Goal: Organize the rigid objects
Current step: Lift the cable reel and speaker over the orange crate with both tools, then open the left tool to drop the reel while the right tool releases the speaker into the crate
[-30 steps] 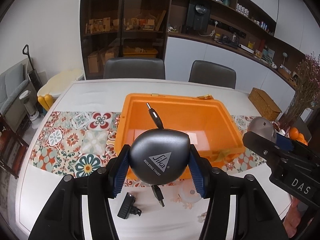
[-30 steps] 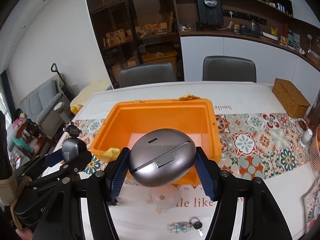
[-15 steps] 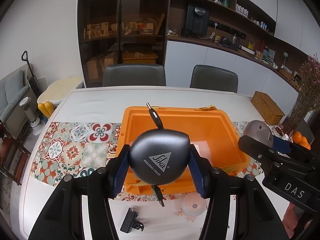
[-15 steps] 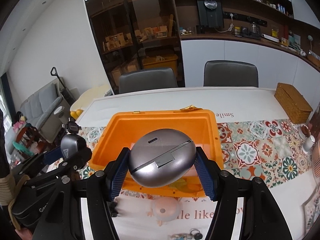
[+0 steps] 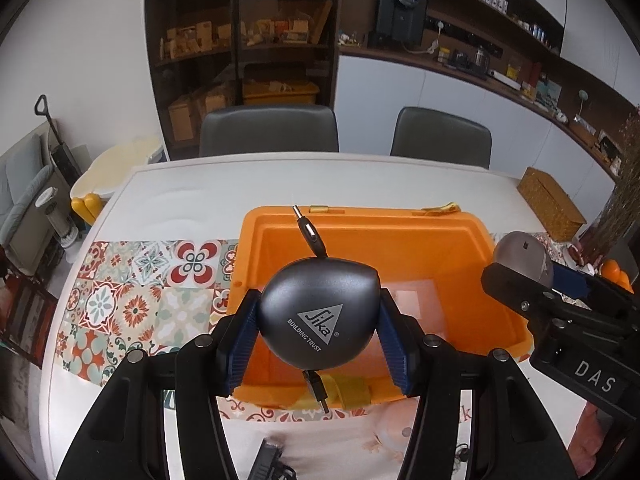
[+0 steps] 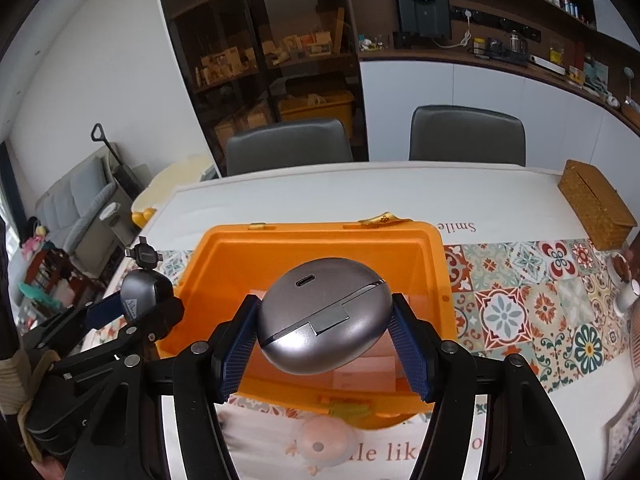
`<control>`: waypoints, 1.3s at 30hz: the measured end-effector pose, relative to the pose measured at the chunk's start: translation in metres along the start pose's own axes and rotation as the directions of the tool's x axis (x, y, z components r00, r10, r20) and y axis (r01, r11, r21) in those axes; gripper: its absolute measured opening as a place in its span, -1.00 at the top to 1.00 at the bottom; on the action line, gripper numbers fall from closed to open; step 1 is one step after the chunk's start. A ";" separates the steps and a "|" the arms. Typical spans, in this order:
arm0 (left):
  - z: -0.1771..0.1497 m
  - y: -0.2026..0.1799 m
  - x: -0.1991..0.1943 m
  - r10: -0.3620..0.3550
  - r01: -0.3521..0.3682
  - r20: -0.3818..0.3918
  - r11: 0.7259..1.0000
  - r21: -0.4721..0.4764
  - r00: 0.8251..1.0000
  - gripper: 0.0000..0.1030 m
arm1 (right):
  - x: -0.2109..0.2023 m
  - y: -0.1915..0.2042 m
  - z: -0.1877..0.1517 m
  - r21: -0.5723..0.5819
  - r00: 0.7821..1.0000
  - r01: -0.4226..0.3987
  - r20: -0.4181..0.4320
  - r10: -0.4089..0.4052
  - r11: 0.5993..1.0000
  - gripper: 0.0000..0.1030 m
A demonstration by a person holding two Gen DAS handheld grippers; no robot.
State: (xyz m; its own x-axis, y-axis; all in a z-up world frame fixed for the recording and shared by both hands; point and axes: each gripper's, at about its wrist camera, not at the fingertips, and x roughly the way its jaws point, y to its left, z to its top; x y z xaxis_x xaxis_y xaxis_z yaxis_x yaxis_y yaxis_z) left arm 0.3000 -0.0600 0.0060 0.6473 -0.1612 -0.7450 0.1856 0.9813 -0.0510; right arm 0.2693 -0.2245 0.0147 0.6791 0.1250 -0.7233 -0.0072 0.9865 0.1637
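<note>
My left gripper is shut on a dark grey rounded cable reel with a white triangle logo; short plugs stick out above and below it. It hangs over the near part of an open orange bin. My right gripper is shut on a silver oval earbud case, also above the bin, near its front wall. Each gripper shows in the other's view: the right one at the bin's right rim, the left one at its left rim.
The bin stands on a white table with a patterned tile runner. A pale round disc and a small black clip lie before the bin. A wicker box sits far right. Two grey chairs stand behind.
Both grippers have moved forward toward the bin with their objects held. The bin now fills more of each view and the items on the near table edge have slid lower in frame.
</note>
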 end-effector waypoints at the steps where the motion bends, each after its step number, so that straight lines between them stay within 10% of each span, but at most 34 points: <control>1: 0.001 0.000 0.003 0.004 -0.004 -0.006 1.000 0.003 1.000 -0.08 | 0.003 -0.001 0.000 0.001 1.000 0.003 -0.006 -0.003 1.000 -0.25; 23: -0.001 -0.010 0.082 0.010 0.006 -0.256 0.998 0.063 0.967 -0.09 | 0.068 -0.019 -0.003 0.056 0.982 0.046 -0.184 -0.035 0.997 -0.25; 32: 0.002 -0.010 0.078 0.076 -0.058 -0.230 0.995 0.086 0.970 -0.14 | 0.072 -0.018 -0.003 0.050 0.979 0.051 -0.199 -0.041 0.997 -0.25; 39: 0.012 0.008 0.053 0.174 -0.167 -0.166 0.984 0.058 0.971 -0.63 | 0.074 -0.016 0.000 0.064 0.978 0.025 -0.211 -0.011 0.998 -0.25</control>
State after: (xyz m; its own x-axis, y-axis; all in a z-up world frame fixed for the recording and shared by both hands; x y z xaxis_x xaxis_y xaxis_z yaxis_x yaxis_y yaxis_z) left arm 0.3442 -0.0623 -0.0258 0.5381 0.0321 -0.8423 0.1175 0.9867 0.1127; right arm 0.3199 -0.2307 -0.0415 0.5094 0.1333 -0.8501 0.0572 0.9805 0.1880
